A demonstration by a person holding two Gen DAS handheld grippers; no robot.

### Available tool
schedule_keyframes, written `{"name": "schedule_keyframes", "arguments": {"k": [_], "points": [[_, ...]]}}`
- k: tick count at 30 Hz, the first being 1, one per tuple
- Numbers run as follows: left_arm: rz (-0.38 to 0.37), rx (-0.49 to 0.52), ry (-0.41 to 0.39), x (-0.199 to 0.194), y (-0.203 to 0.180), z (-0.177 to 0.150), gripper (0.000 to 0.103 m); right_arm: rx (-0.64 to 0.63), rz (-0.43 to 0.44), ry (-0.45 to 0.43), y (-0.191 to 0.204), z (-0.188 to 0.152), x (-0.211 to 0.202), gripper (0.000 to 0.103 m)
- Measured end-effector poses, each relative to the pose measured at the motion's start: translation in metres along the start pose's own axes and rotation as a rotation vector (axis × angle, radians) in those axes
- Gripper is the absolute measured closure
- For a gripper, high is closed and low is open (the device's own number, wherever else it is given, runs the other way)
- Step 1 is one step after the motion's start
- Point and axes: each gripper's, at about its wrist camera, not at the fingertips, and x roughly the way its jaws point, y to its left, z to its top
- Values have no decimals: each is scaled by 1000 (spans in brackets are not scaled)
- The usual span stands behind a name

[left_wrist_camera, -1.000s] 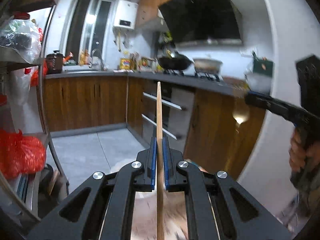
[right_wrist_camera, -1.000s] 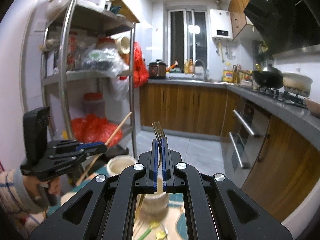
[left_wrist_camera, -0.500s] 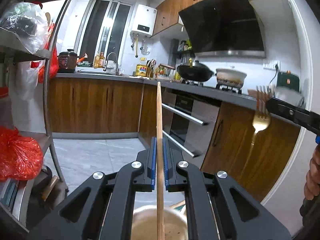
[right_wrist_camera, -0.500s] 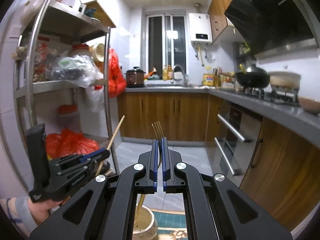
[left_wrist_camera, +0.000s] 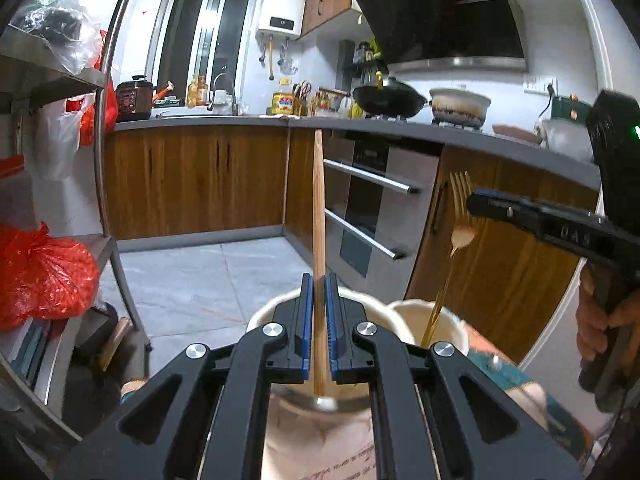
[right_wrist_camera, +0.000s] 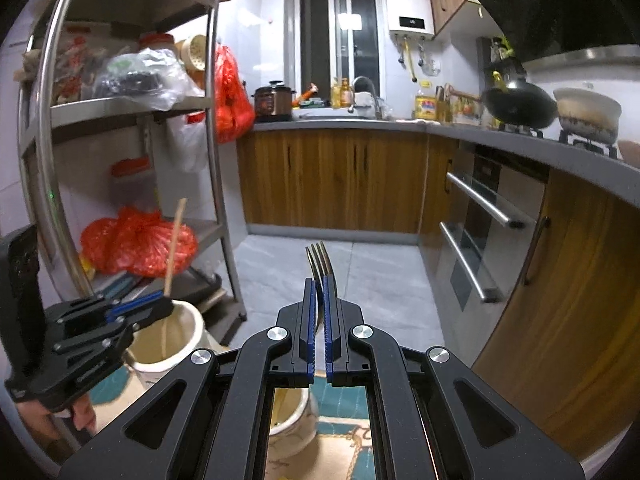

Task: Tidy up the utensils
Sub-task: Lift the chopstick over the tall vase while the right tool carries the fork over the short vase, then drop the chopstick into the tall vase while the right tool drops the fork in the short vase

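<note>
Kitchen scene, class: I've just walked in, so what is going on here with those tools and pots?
A person holds a pair of tongs in each hand. The left tongs are shut on a wooden chopstick, whose lower end reaches down into a cream pot. The right tongs are shut on a gold fork, prongs up, its handle dipping into a second cream pot beside the first. Both utensils are upright and not yet released.

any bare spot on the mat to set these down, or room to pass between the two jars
Little bare room. The teal mat shows only a strip beside the right jar and a corner by the left jar. The jars sit nearly touching in the left wrist view, so no passage there. Each jar's mouth is open apart from the chopstick and fork.
</note>
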Motion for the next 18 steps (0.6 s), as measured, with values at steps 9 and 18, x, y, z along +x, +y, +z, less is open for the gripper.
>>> {"name": "schedule_keyframes", "arguments": {"k": [9, 18], "points": [[31, -19, 25, -2, 6, 3, 72, 48, -19, 14, -15, 3, 4, 98], [77, -20, 20, -18, 11, 14, 46, 81, -13, -5, -24, 6, -5, 72]]}}
